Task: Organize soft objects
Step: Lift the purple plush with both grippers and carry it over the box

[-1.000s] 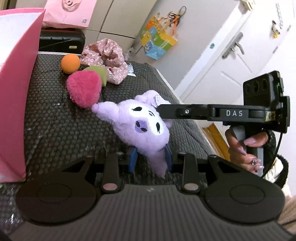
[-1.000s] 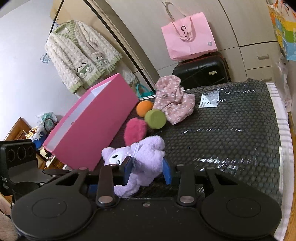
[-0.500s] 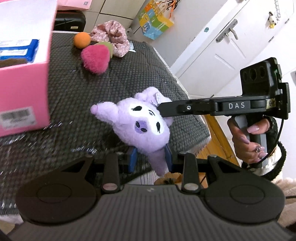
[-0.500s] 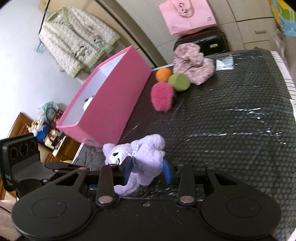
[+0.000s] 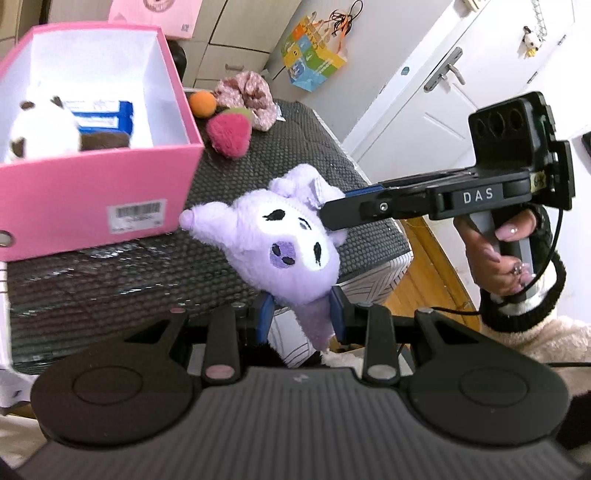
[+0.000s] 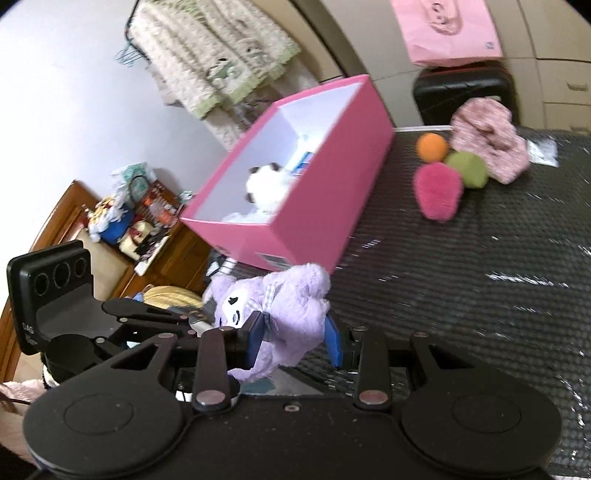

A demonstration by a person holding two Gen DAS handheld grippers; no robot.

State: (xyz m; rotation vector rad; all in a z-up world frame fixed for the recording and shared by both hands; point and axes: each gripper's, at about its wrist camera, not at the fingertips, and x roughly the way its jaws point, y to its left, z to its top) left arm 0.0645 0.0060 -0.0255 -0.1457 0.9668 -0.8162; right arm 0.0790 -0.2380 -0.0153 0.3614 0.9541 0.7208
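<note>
Tools (image 5: 300,318) clamped on purple plush (image 5: 284,243)

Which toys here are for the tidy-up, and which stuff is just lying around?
For the job: purple plush held by left gripper and right gripper; pink box; pink fluffy ball; orange ball; green ball; floral scrunchie.

Lying about: cardigan; pink bag; black suitcase.

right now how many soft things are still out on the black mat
4: orange ball, green ball, pink fluffy toy, all clustered together, and the floral fabric bundle just behind them. Others may be hidden.
</note>
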